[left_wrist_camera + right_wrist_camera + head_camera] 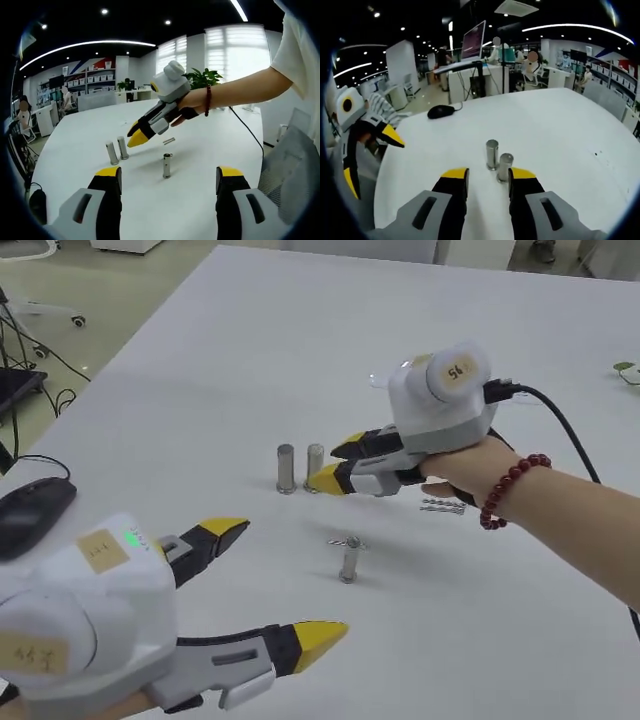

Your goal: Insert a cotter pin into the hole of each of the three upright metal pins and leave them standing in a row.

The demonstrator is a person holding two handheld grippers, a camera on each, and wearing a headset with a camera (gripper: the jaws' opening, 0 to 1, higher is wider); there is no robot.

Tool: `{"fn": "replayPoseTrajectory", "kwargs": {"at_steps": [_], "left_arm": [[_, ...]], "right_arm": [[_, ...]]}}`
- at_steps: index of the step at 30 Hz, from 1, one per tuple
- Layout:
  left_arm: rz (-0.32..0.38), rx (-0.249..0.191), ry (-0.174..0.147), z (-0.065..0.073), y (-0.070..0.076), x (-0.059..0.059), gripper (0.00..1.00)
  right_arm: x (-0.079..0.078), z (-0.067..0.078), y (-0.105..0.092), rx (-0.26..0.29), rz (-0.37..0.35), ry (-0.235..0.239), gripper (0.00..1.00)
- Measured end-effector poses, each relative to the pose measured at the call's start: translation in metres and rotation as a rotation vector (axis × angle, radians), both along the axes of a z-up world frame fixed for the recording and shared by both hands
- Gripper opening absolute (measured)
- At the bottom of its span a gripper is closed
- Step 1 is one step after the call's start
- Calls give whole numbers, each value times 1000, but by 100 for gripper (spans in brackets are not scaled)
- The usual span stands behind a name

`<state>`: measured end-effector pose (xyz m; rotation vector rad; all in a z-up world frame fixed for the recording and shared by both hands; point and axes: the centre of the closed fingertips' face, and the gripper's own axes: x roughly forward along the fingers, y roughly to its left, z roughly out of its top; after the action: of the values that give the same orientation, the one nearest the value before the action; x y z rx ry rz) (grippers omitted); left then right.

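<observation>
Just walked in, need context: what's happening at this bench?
A person holds a tool in each hand. The right tool is open, its tips at one bare pin, with a second bare pin beside it. The third pin stands apart with a cotter pin already through it. Spare cotter pins lie on the table. The left tool hangs open, empty.

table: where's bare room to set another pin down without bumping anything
Bare: the far table beyond the two plain pins, and the stretch between them and the mouse. Crowded: around the right gripper, finished pin and spare cotter pins.
</observation>
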<state>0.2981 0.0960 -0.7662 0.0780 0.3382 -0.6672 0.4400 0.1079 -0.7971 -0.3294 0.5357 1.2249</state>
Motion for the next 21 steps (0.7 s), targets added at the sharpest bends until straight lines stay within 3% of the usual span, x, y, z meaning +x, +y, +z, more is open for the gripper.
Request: {"fn": "replayPoseTrajectory", "kwargs": {"at_steps": [3, 10, 15, 21], "left_arm": [[1, -17, -25, 3, 0, 0, 73], [16, -34, -10, 0, 3, 1, 74], [26, -58, -1, 0, 4, 0, 74], [25, -74, 12, 0, 2, 0, 76]], "right_arm": [[7, -2, 4, 14, -11, -11, 33], [28, -9, 16, 69, -52, 1, 31], [35, -17, 21, 85, -65, 5, 27], [38, -18, 24, 123, -81, 15, 22]]}}
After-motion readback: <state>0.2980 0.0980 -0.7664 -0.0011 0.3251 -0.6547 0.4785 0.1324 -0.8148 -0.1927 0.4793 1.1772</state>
